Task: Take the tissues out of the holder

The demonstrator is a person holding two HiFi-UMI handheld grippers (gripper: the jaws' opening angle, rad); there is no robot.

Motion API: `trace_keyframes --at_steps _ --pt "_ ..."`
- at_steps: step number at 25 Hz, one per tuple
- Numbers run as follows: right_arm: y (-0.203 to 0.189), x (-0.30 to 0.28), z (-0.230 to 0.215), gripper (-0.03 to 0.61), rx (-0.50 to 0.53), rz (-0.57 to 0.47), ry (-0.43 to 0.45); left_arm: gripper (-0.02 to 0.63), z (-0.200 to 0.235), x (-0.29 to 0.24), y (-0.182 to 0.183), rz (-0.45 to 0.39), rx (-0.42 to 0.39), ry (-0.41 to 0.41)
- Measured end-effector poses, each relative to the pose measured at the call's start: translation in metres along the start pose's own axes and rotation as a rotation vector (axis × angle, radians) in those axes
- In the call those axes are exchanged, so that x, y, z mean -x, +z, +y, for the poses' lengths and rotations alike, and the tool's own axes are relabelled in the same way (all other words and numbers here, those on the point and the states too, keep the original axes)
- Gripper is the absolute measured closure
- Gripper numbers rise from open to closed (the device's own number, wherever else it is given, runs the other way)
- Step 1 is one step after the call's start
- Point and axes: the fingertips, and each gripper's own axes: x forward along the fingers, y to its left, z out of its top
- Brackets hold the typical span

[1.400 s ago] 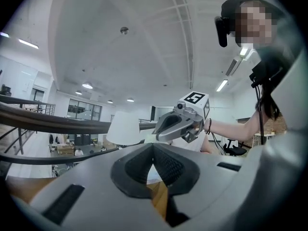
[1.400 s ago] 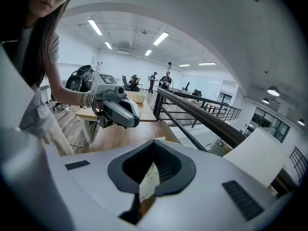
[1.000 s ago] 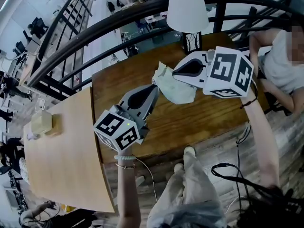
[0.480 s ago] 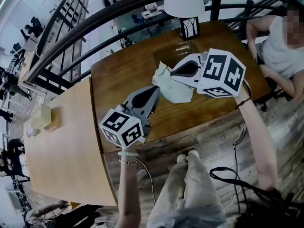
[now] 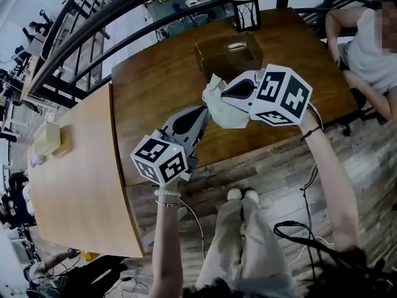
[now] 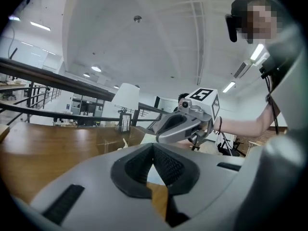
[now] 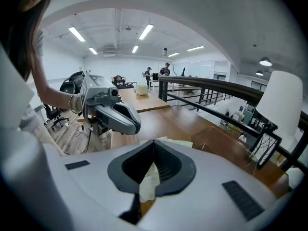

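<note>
Extraction step: right gripper (image 7: 153, 150) fingers clamp crumpled white tissue (image 5: 228, 110) clear of transparent brown holder (image 5: 228, 53); left gripper (image 6: 154, 153) fingers closed, seemingly empty. Next: release onto dark wooden desk (image 5: 155, 85).

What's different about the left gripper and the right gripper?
The right gripper has its fingers shut on a white tissue; the left gripper has its fingers shut on nothing. The right gripper is nearer the clear holder; the left gripper is nearer the front edge of the dark table. Both are grey, and each carries a marker cube.
</note>
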Motion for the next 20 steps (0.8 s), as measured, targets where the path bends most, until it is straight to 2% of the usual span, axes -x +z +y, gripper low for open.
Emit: trace_keyframes --at_steps 4,11,16,20 --pt "-0.018 -0.015 0.015 0.568 -0.030 0.007 0.024 0.606 -0.006 0.001 -0.026 0.046 0.014 0.015" --pt "-0.041 -0.037 0.037 0.568 -0.114 0.028 0.056 0.606 -0.011 0.010 -0.053 0.065 0.063 0.032" --pt "-0.052 -0.048 0.044 0.567 -0.175 0.074 0.048 0.606 -0.011 0.012 -0.057 0.067 0.080 0.039" --pt "-0.058 -0.052 0.045 0.566 -0.172 0.106 0.007 0.606 -0.015 0.012 -0.060 0.085 0.074 0.028"
